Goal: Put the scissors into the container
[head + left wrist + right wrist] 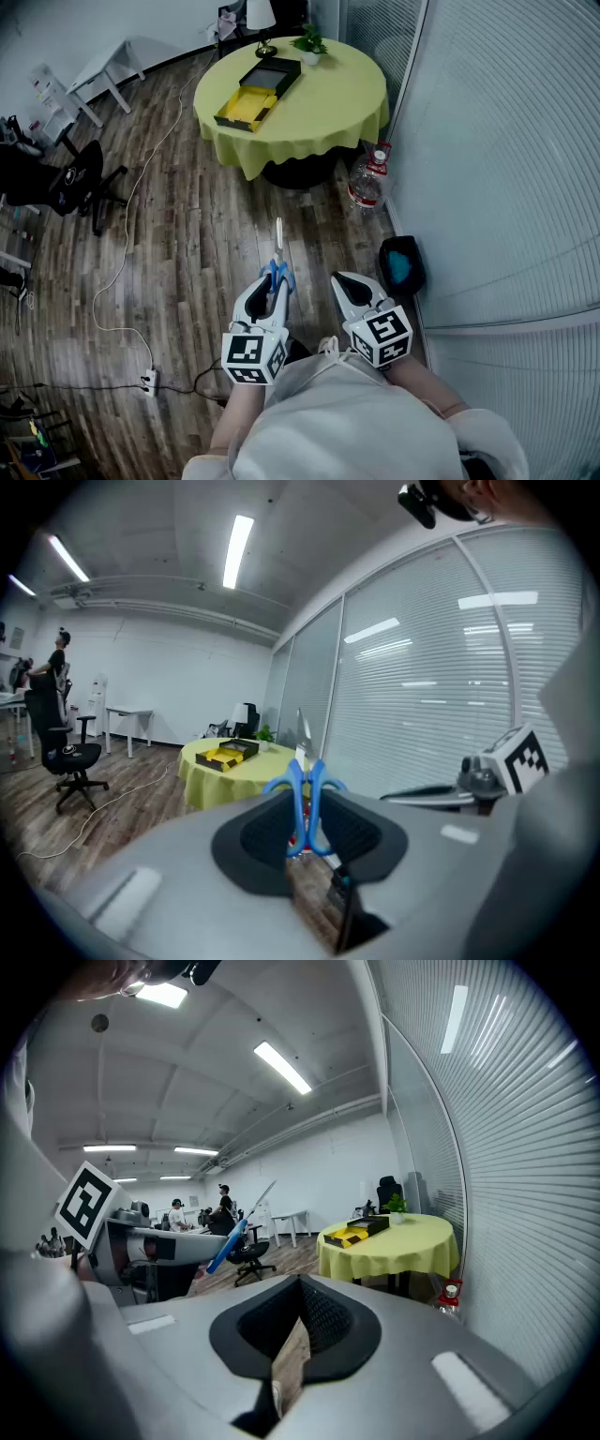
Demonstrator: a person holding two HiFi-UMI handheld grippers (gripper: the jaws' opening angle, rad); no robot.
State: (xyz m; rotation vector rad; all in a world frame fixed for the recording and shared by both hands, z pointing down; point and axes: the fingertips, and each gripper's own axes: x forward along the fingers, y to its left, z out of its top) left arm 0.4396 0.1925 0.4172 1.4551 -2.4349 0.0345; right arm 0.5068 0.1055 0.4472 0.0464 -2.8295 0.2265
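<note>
White clothing (347, 422) of the person fills the head view at 6 o'clock. Far ahead, at 12 o'clock, a round table (328, 112) with yellow-green cloth carries the black and yellow container (258, 94). Left gripper (273, 286) is clenched on the blue handles of the scissors (278, 270), which point to 12 o'clock, well apart from the container. Right gripper (349, 281) grasps nothing; its jaws stand a narrow gap apart. Only the right gripper view shows the scissors sideways, blades together. Only the head view shows a power strip (147, 380) at 8 o'clock.
</note>
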